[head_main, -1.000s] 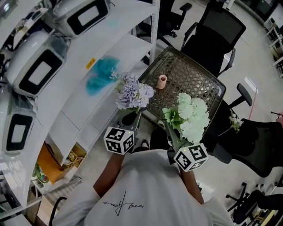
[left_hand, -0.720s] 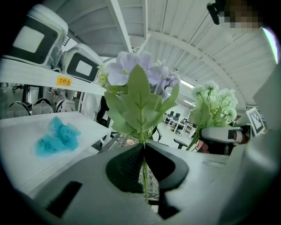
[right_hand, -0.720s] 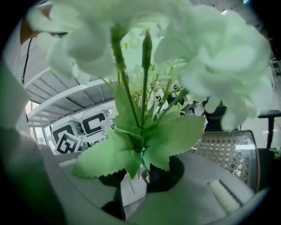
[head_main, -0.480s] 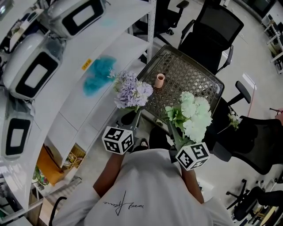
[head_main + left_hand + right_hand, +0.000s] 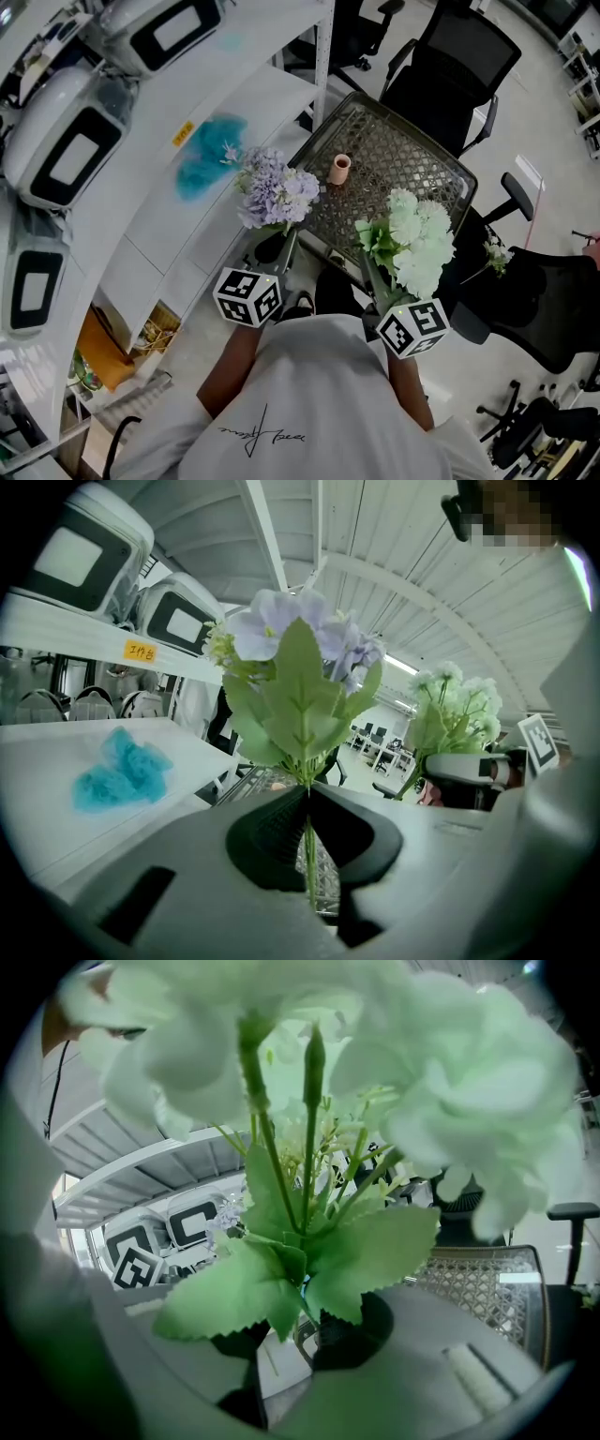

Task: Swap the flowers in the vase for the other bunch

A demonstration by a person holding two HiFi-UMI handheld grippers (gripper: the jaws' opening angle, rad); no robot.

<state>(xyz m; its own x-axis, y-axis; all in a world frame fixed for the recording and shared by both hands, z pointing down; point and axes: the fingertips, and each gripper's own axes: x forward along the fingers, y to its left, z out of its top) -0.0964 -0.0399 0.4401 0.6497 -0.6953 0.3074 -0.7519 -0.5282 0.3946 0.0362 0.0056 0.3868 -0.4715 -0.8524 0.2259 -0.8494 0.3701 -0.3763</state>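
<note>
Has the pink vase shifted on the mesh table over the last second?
No. The pink vase stands in the same spot on the mesh table, near its left edge. Only the head view itself has drifted slightly.

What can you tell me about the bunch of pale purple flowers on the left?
The bunch of pale purple, artificial-looking flowers has rounded clustered heads above broad green leaves and one thin green stem. It stands roughly upright in the air, near the white shelf and the edge of the metal mesh table, in no vase. The dark jaws of the left gripper are shut on the stem just below the leaves; nothing else touches it.
</note>
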